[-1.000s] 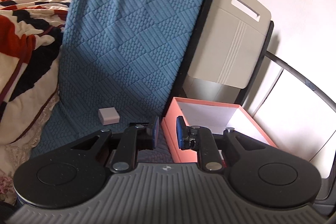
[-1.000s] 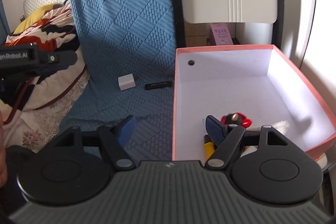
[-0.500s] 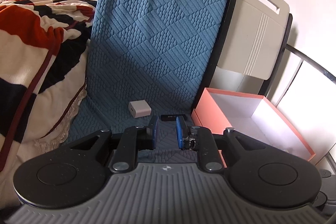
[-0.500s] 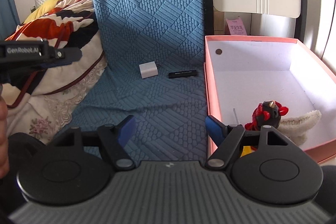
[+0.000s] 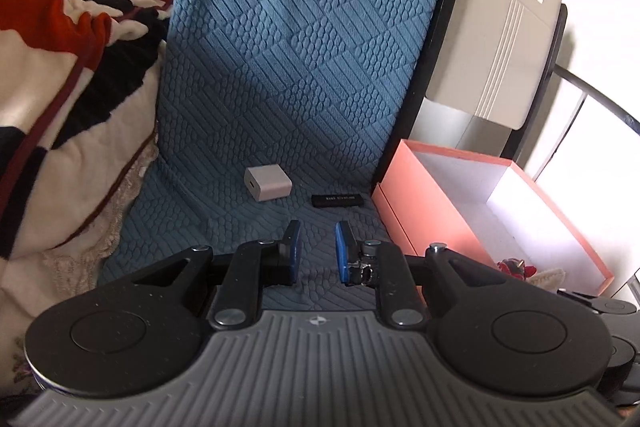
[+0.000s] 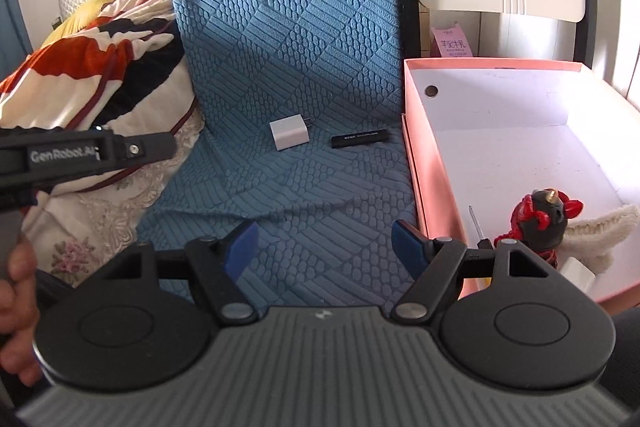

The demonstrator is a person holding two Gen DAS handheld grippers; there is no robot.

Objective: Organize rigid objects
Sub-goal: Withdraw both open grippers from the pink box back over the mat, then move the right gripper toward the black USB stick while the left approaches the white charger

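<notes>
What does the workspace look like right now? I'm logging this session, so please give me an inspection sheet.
Surface: blue quilted cover draped over the seat, lying smooth.
Job's things: white charger and black stick lie apart on the cover, left of the pink box. In the box: red-and-black figurine, thin screwdriver, white fluffy item.
Clutter: pink printed carton behind the box.
Grippers: left gripper slightly open and empty, aimed between charger and stick; right gripper wide open and empty, over the cover beside the box.
Cables: nothing seen.
Surroundings: patterned blanket to the left, white board leaning behind.
</notes>
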